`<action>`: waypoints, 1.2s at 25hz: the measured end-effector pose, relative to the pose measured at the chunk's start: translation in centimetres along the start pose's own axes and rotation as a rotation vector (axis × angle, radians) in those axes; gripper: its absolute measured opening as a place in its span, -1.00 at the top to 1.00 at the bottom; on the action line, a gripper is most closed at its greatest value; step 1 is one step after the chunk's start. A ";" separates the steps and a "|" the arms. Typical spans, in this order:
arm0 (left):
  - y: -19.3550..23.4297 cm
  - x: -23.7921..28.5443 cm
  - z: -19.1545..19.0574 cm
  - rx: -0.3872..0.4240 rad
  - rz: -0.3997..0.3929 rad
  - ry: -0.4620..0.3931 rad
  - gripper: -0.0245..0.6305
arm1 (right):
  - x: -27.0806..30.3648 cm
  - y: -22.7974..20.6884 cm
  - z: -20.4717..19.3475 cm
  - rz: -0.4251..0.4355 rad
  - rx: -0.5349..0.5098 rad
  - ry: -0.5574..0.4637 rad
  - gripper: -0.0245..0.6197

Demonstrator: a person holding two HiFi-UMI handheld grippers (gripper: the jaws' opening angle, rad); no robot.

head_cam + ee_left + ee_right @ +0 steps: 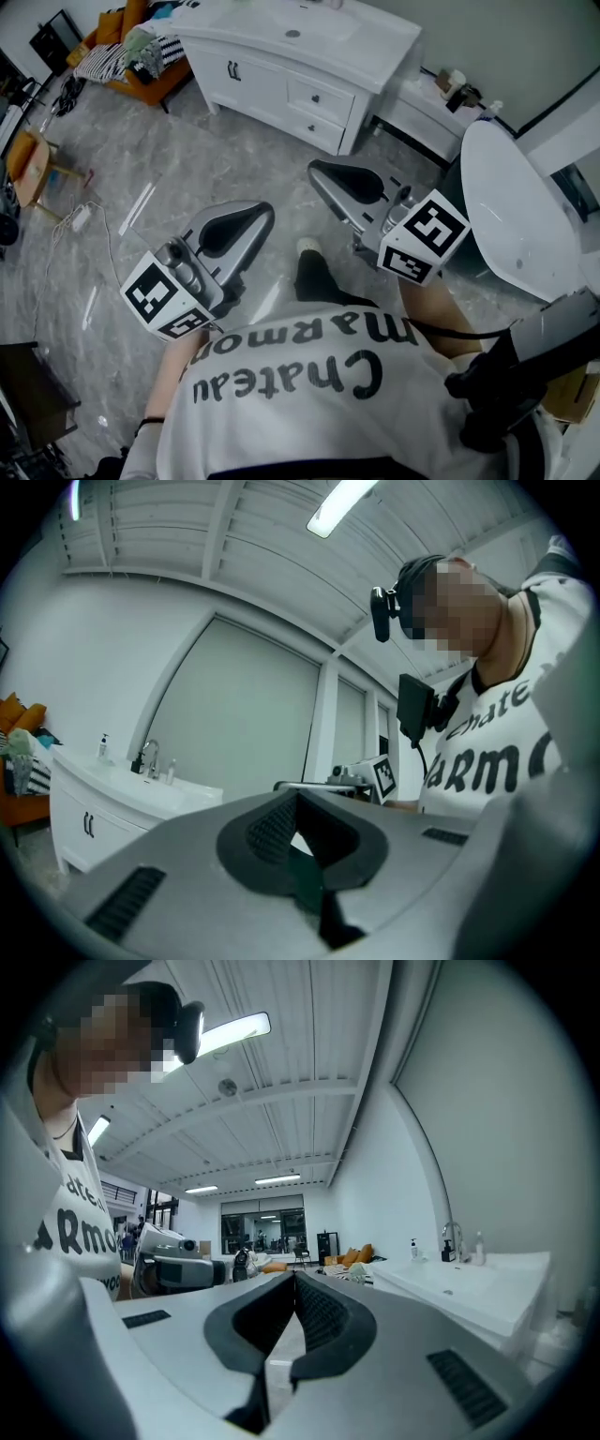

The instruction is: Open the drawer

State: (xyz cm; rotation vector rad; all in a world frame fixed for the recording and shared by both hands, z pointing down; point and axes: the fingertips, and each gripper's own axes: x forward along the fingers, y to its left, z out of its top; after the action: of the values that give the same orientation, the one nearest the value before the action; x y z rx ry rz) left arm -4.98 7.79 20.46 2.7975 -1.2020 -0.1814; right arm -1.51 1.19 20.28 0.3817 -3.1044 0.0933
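A: Where's the drawer?
B: Head view alone shows it: drawer (320,97) in the white vanity (258,77), well beyond left gripper (262,216) and right gripper (319,172).
A: Jaws?
B: Both closed, empty; their views show just the counter (469,1283)

Grey left gripper (265,214) and right gripper (315,171), black-and-white marker cubes (161,298); white T-shirt (309,412), black lettering

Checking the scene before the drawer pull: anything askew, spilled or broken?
Nothing spilled or broken. The vanity has its drawers shut and flush. The only clutter is what looks like a corded power strip lying loose on the floor at left, and clothes heaped on the orange sofa.
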 end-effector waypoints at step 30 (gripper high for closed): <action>30.7 16.9 -2.3 -0.099 0.072 0.043 0.90 | 18.4 -30.6 -5.7 -0.030 0.055 0.155 0.90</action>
State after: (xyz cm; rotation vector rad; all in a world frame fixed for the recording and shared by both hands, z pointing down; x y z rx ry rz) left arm -15.13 -25.49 25.49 2.6559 -1.2460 -0.1699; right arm -11.92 -32.52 28.12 0.4017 -2.9470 0.1990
